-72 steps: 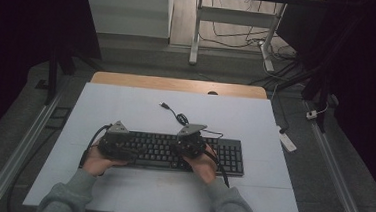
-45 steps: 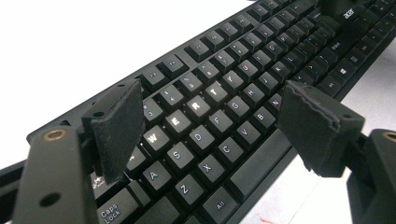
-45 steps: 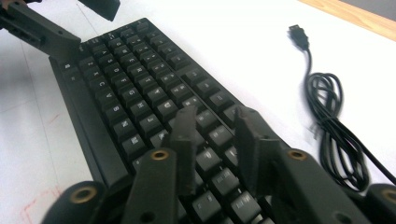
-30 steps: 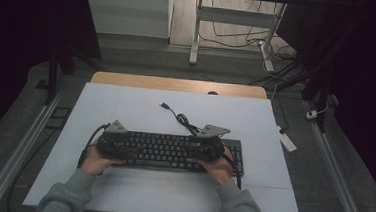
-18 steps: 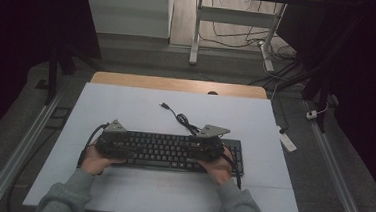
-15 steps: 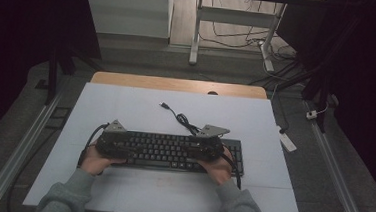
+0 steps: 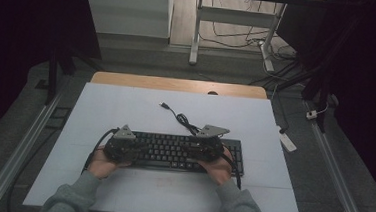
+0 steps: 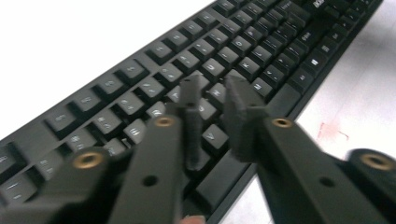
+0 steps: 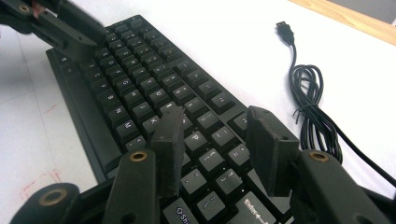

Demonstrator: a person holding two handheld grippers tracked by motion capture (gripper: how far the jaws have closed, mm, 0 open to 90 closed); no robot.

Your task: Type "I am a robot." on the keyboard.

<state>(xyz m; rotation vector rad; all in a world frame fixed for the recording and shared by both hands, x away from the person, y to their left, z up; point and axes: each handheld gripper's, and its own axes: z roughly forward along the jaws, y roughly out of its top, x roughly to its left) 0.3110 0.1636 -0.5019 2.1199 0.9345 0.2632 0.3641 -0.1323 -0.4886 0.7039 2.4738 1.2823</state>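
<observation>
A black keyboard (image 7: 183, 152) lies across the white table, seen close in the left gripper view (image 8: 243, 46) and the right gripper view (image 9: 140, 74). My left gripper (image 7: 137, 150) hovers over its left half. Its jaws (image 8: 212, 91) have just been closing and stand a narrow gap apart, tips just above the keys, nothing between them. My right gripper (image 7: 195, 149) hangs over the right half, open (image 9: 215, 123) with only keys below the gap. The left gripper (image 9: 60, 25) also appears at the far end of the keyboard in the right gripper view.
The keyboard's black cable (image 7: 180, 118) lies coiled behind it on the table, its USB plug (image 9: 284, 27) loose. A wooden strip (image 7: 177, 83) runs along the table's far edge. A white power strip (image 7: 287, 141) sits off the right side.
Since the earliest frame my right gripper has shifted from the keyboard's middle toward its right end. Over the last second both hands stay where they are.
</observation>
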